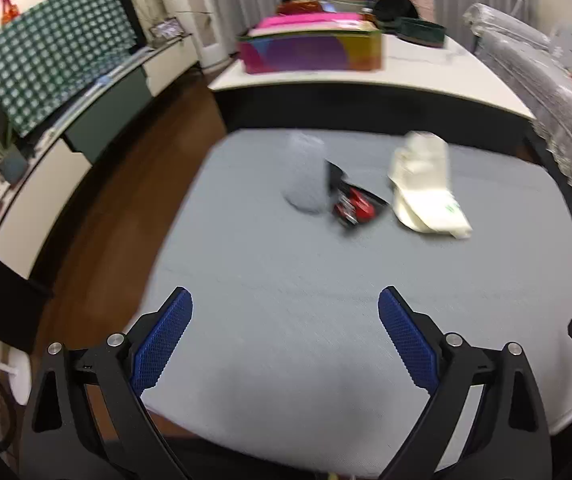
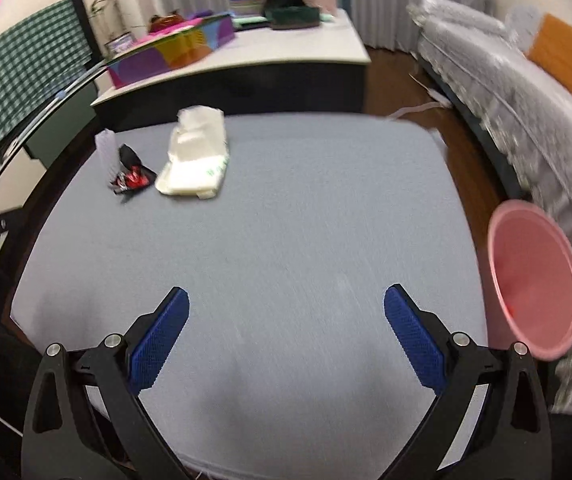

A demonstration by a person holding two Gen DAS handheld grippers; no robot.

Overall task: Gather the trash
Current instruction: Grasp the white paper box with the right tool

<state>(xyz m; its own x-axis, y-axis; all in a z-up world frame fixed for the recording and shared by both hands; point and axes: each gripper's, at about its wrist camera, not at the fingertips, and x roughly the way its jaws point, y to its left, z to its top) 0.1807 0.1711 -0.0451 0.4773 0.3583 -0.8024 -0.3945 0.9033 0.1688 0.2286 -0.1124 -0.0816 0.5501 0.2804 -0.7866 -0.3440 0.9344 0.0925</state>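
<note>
Above the grey table both tools — left tool, right tool — gape wide, holding nothing.

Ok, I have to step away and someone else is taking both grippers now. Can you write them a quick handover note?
Left gripper: open, empty, above the near part of the grey table.
Right gripper: open, empty, also over the near table.
Trash: three pieces clustered at the far side of the table: a clear plastic cup, a red and black wrapper beside it, and a cream crumpled bag to the right.
Pink bin: off the table's right edge; contents unclear.
Done: nothing gripped yet.
Left: carry all three pieces to the bin.
</note>
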